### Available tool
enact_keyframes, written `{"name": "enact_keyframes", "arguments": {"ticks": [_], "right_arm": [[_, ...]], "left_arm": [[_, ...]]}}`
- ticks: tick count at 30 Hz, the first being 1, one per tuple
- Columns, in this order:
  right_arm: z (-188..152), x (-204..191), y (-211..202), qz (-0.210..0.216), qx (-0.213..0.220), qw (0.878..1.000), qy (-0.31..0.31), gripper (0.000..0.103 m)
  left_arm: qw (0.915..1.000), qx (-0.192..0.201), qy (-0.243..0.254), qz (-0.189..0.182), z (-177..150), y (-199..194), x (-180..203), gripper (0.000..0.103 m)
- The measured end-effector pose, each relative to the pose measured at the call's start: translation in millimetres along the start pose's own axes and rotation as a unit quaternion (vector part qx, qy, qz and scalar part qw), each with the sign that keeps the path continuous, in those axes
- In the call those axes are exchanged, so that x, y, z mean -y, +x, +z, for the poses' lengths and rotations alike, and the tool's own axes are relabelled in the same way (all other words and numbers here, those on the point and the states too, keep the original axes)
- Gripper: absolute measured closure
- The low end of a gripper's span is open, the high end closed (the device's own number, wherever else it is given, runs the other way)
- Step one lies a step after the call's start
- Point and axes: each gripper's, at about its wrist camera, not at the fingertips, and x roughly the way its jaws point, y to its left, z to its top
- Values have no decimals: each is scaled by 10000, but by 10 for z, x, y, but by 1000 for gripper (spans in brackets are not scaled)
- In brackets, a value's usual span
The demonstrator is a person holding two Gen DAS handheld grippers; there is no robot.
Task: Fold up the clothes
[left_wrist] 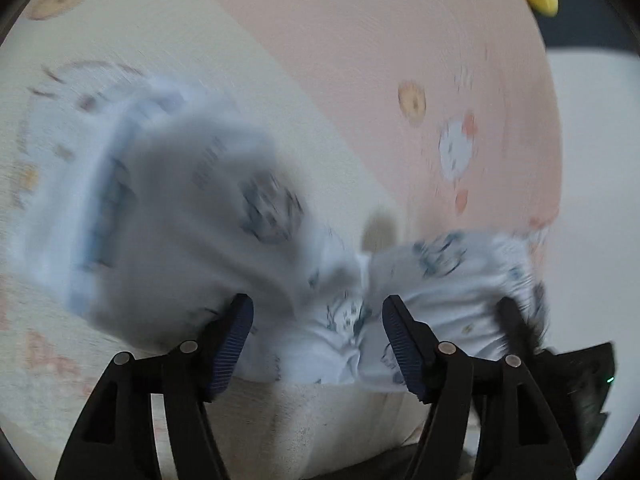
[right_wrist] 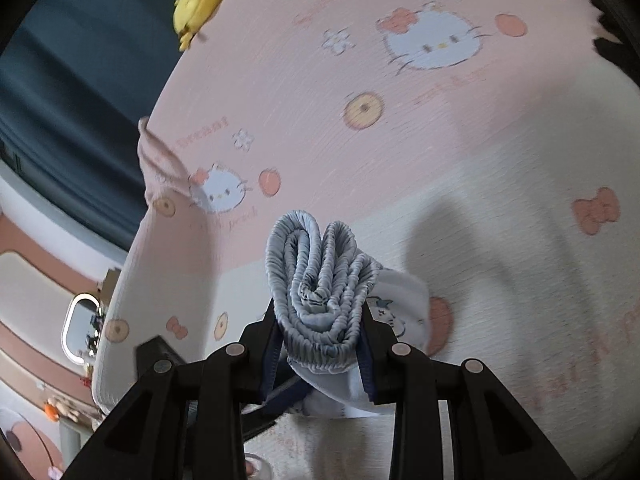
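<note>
garment (right_wrist: 320,280) pale blue, elastic waistband bunched in right gripper (right_wrist: 320,328)

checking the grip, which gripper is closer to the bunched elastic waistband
Right. The right gripper is clamped on the bunched elastic waistband. The left gripper is open over the garment's printed fabric; no waistband is visible between its fingers.

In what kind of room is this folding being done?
Probably a bedroom at home, likely a child's. The work surface is a bed with a pink and cream cartoon-cat sheet, a yellow plush toy lies at its edge, and a dark curtain hangs behind.
</note>
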Motion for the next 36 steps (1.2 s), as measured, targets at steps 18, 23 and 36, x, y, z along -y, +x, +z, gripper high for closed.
{"name": "enact_keyframes", "arguments": {"ticks": [18,23,36], "right_arm": [[-282,-865,693,432,-819,9859,-1391,71],[-493,-824,973,304,-1198,9814,-1471,68],[-241,-590,524,274,-803,9870,-1364,31]], "left_arm": [[9971,754,-107,-57,213,-864,-484,38],[9964,769,-141,311,225,-770,-500,38],[9979,575,70,292,210,-838,-433,38]]}}
